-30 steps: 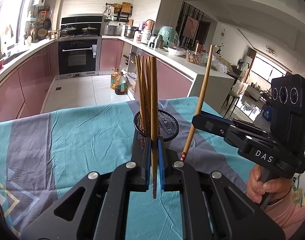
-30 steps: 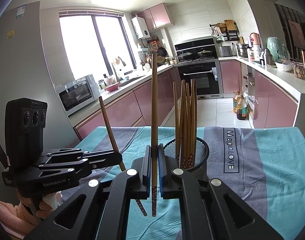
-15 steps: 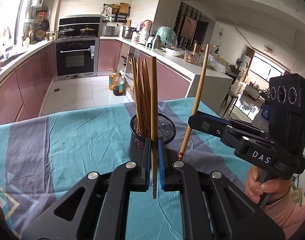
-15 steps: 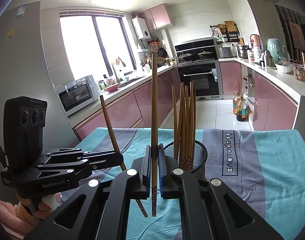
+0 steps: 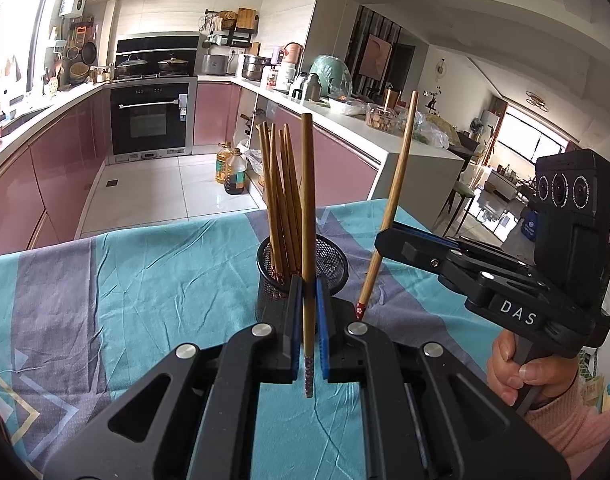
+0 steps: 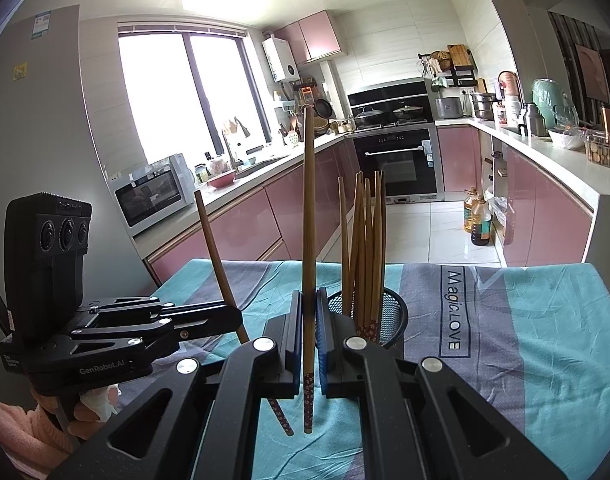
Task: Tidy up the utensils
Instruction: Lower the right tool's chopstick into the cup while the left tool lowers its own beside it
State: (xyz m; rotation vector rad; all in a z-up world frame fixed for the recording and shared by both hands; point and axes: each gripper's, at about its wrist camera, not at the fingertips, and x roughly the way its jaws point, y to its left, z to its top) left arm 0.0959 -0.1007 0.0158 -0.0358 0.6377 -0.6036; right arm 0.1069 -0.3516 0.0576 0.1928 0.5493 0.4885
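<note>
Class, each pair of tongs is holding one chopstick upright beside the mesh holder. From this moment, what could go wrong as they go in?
1. The holder already has a bundle of chopsticks; an incoming tip may snag them.
2. The left tongs and right tongs sit close together, so they might collide over the rim.
3. The light mesh holder stands on wrinkled tablecloth; a sideways nudge could tip it.
</note>
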